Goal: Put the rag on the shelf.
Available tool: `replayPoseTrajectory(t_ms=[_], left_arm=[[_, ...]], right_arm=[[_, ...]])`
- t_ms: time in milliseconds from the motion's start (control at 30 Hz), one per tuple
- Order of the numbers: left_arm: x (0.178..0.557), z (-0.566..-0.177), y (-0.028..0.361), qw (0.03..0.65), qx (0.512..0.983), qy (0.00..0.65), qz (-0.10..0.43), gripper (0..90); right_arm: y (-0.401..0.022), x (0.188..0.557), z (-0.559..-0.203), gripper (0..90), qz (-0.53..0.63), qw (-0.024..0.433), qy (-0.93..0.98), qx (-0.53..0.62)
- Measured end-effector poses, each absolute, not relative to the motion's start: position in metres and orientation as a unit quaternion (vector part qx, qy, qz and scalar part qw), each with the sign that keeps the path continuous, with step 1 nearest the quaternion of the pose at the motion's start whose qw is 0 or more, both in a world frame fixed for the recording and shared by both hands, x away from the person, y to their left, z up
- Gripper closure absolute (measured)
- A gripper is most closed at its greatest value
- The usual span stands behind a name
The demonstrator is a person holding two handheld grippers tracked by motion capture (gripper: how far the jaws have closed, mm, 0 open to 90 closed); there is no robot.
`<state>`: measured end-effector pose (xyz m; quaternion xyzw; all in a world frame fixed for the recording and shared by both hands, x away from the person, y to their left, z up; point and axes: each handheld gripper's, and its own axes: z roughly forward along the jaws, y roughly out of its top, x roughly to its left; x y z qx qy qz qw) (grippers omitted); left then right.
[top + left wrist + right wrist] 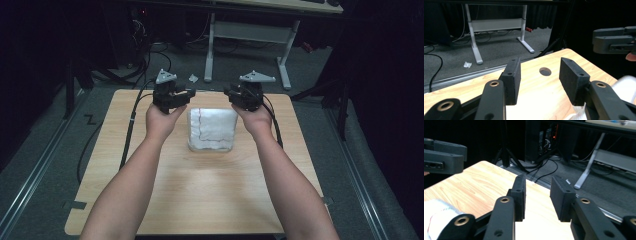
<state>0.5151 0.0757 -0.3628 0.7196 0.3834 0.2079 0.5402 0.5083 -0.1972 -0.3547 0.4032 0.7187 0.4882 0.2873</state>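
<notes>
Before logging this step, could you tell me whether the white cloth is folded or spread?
Folded: the white cloth lies as a compact, thick rectangle.

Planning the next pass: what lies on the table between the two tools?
In the high view, the folded white cloth lies between the left tool and the right tool, just nearer the person, on the table.

White cloth point(212, 129), smooth pale wood table point(200, 195), matt black tool pads point(514, 80)

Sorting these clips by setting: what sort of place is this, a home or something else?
Probably a lab or recording room, not a home: grey carpet floor with loose cables, dark curtains, a white-legged desk behind, and a small wooden table holding one folded white cloth.
</notes>
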Motion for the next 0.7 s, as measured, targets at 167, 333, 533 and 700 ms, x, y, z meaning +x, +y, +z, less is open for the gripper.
replayPoseTrajectory(t_ms=[167,333,533,700], left_arm=[[0.498,-0.364,0.087,0.554,0.714,0.384,0.188,50.5],[0.477,-0.368,0.096,0.551,0.720,0.375,0.193,49.5],[0.455,-0.378,0.109,0.540,0.726,0.373,0.203,48.1],[0.439,-0.383,0.119,0.532,0.731,0.371,0.212,47.7]], right_arm=[[-0.203,0.491,-0.358,60.4,0.487,0.294,0.719,0.400],[-0.213,0.474,-0.360,56.8,0.491,0.296,0.716,0.397],[-0.222,0.450,-0.364,54.9,0.499,0.304,0.714,0.387],[-0.228,0.434,-0.370,54.3,0.496,0.312,0.715,0.382]])
